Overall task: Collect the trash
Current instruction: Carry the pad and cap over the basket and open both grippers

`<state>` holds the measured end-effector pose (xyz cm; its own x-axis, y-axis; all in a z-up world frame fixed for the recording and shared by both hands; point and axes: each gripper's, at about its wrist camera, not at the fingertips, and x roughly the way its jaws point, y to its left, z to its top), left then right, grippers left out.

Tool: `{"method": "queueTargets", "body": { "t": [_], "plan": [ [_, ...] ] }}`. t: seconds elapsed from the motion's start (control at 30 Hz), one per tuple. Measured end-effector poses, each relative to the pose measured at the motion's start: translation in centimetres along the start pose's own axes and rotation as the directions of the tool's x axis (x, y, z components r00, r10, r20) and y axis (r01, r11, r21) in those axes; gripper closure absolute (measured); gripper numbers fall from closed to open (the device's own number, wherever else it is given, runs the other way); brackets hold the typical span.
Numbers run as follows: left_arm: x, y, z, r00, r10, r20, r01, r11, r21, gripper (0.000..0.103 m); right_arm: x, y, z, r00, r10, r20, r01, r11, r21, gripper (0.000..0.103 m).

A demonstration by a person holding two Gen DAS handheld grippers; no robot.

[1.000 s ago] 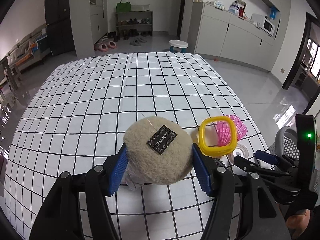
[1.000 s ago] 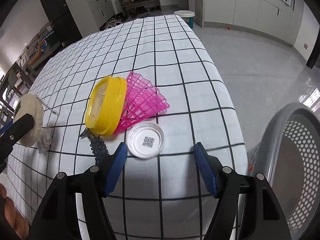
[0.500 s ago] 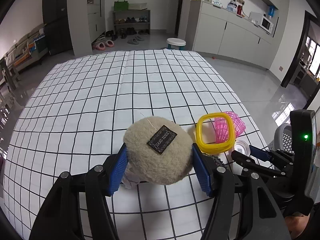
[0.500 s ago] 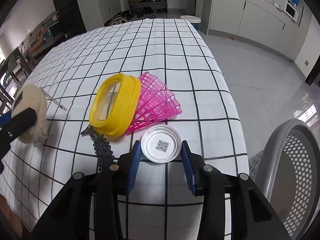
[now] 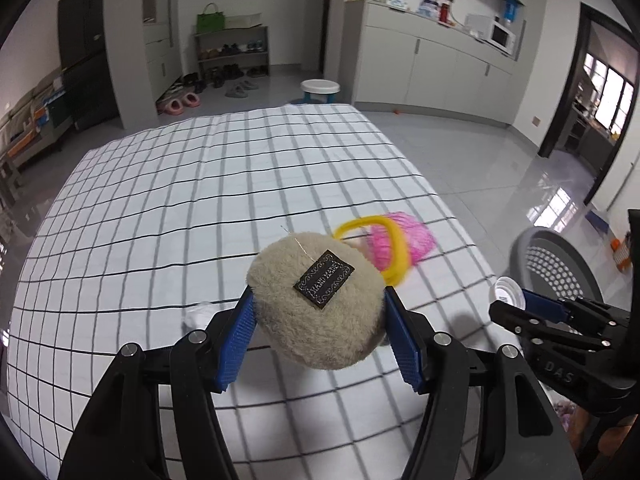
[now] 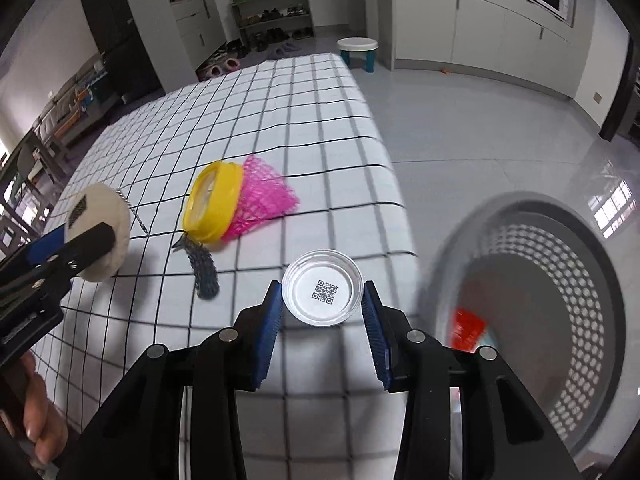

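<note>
My left gripper (image 5: 318,298) is shut on a beige fluffy round pouch (image 5: 280,316) with a black label, held above the checked tablecloth (image 5: 160,208). My right gripper (image 6: 322,290) is shut on a clear plastic lid (image 6: 308,276) with a QR code, lifted over the table's right edge. In the left wrist view that lid (image 5: 508,288) shows at the right, beside the grey perforated bin (image 5: 536,236). On the cloth lie a yellow lid (image 6: 212,208), a pink net (image 6: 264,200) and a dark net strip (image 6: 204,268).
The grey bin (image 6: 520,216) stands on the floor just right of the table, with something red (image 6: 468,328) inside. A small white scrap (image 5: 198,314) lies on the cloth near the left fingers. A person's hand (image 6: 40,428) shows at the lower left.
My right gripper closed on the clear lid and lifted it off the cloth toward the bin. My left gripper raised the fluffy pouch and shifted right, leaving the white scrap on the cloth.
</note>
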<state>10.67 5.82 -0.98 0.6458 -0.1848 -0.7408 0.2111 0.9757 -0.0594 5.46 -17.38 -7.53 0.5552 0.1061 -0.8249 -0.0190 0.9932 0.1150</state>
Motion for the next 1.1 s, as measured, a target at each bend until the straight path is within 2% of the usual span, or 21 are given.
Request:
{"method": "queueTargets", "body": {
  "t": [0.27, 0.63, 0.87, 1.1],
  "plan": [
    [-1.7, -6.4, 0.2, 0.996, -0.087, -0.002, 0.087, 0.992, 0.087, 0.043, -4.1, -6.3, -2.1, 0.998, -0.053, 0.033, 0.049, 0.994, 0.099, 0.064],
    [-1.2, -16.7, 0.7, 0.975, -0.216, -0.050, 0.222, 0.953, 0.204, 0.043, -7.8, -15.2, -5.3, 0.988, -0.147, 0.050, 0.131, 0.961, 0.243, 0.064],
    [0.1, -21.3, 0.4, 0.964, -0.250, -0.095, 0.266, 0.932, 0.248, 0.043, -7.9, -18.4, -6.3, 0.988, -0.148, 0.043, 0.130, 0.949, 0.286, 0.064],
    [1.6, -23.6, 0.3, 0.958, -0.255, -0.132, 0.282, 0.922, 0.266, 0.043, -7.2, -20.5, -7.3, 0.991, -0.132, 0.030, 0.116, 0.941, 0.319, 0.064]
  ]
}}
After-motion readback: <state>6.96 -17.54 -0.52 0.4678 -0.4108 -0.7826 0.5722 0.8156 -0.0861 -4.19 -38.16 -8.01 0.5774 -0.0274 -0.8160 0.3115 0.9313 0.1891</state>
